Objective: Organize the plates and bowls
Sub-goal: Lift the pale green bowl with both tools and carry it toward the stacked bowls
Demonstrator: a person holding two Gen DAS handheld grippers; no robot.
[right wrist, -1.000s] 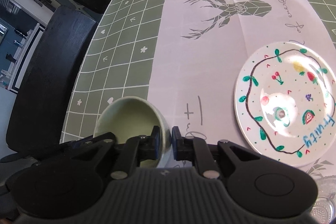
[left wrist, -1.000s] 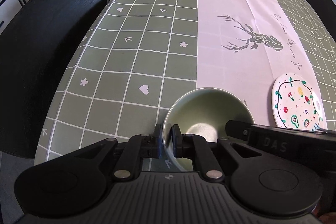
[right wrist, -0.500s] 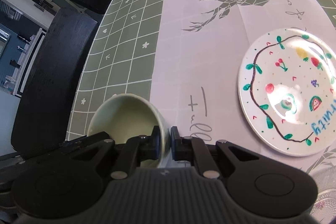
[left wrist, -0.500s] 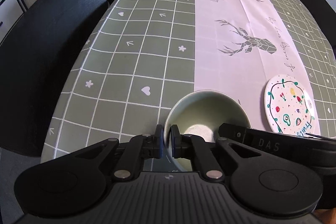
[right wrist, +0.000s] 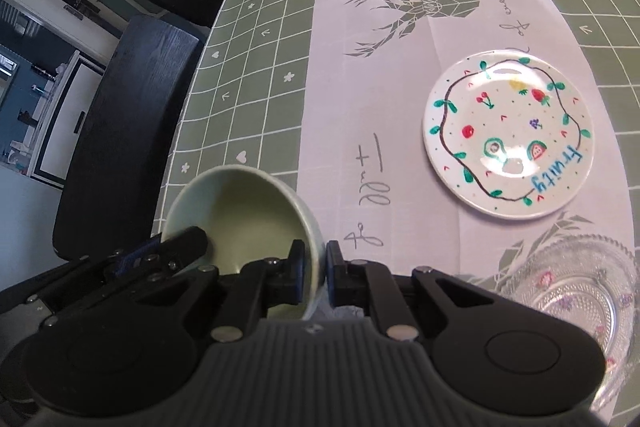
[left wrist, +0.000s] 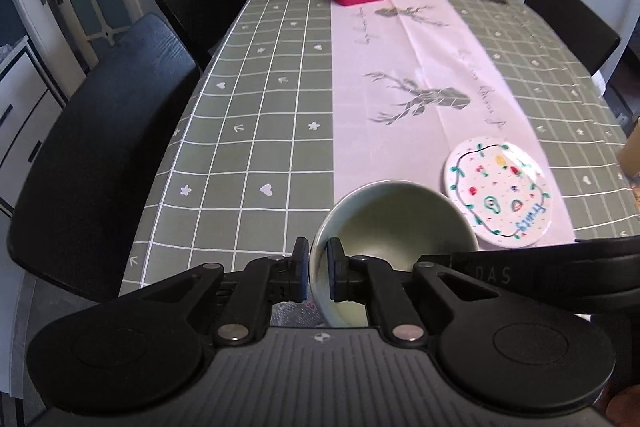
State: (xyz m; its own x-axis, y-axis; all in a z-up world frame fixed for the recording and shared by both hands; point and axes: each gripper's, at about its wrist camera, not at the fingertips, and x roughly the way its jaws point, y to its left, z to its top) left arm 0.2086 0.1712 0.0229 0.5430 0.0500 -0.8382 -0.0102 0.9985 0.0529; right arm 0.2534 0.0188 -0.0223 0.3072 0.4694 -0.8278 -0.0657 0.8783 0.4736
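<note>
The table (left wrist: 256, 131) carries a fruit plate (right wrist: 508, 135) right of the bowl (left wrist: 394, 215), which is raised above its near edge. Left gripper (left wrist: 318, 269) and right gripper (right wrist: 314, 273) each pinch the bowl's rim.

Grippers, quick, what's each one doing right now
Left gripper: shut on the green bowl, pinching its rim.
Right gripper: shut on the same bowl's rim, opposite side.
</note>
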